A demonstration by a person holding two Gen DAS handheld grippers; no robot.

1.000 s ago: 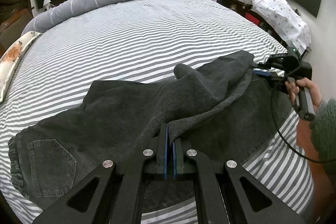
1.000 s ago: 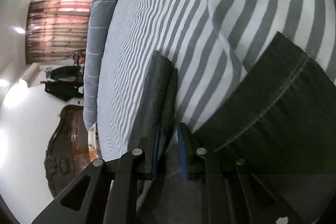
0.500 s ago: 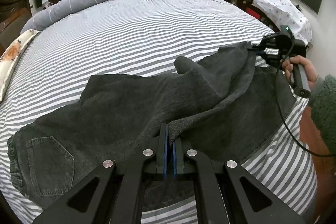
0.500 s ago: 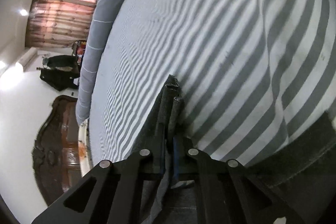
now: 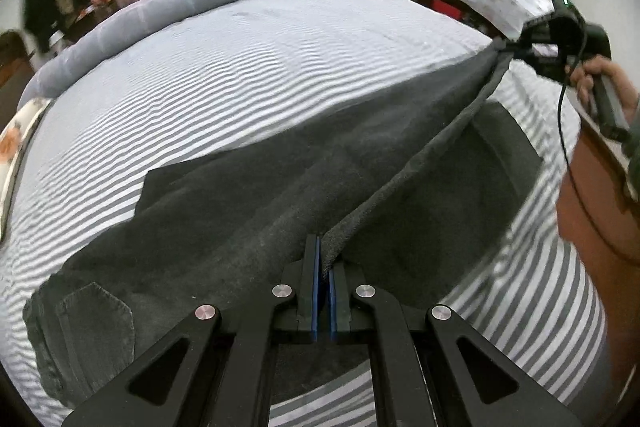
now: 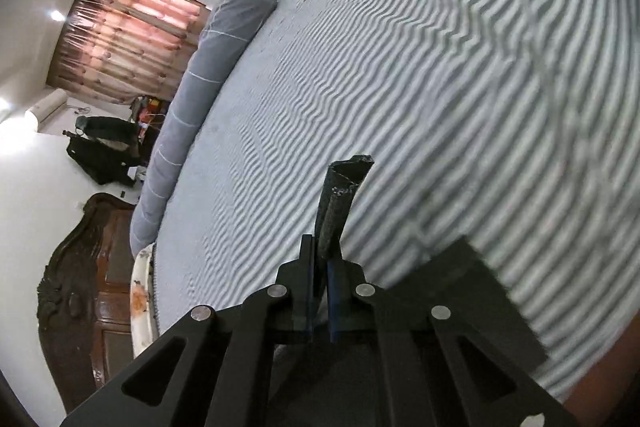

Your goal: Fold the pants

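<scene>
Both tools clamped on pants (image 5: pixel 224 227) (upper leg lifted taut): left tool (image 5: pixel 322 267), right tool (image 6: pixel 319 267); legs run rightward.

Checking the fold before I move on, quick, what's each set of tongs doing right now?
Left tongs: closed on the pants edge.
Right tongs: closed on the pants' leg end.
</scene>
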